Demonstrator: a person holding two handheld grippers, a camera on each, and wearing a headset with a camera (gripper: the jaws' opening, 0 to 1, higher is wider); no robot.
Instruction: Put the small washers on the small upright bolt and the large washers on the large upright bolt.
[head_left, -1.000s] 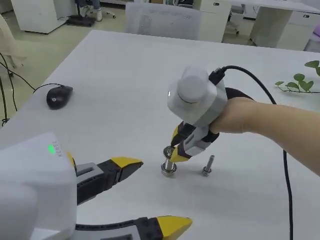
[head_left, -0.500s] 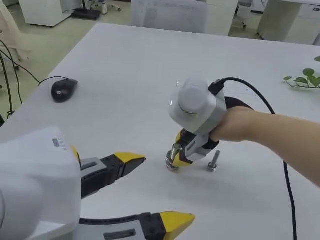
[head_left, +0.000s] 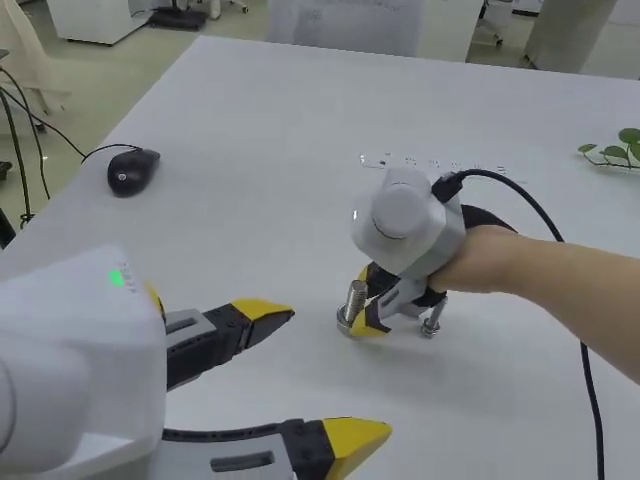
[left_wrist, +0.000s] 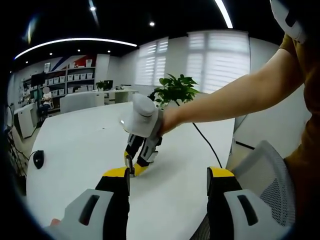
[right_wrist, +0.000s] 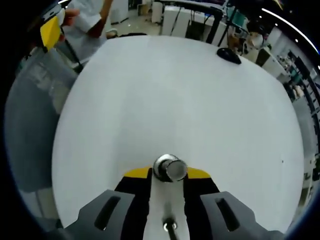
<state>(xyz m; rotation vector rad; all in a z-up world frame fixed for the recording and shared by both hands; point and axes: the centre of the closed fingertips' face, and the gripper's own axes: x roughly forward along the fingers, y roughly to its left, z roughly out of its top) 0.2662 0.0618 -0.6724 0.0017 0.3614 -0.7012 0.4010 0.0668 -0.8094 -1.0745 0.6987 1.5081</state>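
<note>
Lowered right gripper (head_left: 372, 320) (jaws narrow) sits beside large bolt (head_left: 355, 298); left gripper (head_left: 335, 373) jaws wide

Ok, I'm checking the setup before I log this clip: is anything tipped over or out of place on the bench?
Nothing stands out. The large bolt stands upright at the tips of the right gripper. The small bolt stands upright just beside it. Both are on the white table.

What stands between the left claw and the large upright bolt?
Nothing lies on the table between them, but the right claw is at the large bolt, one jaw on each side.
</note>
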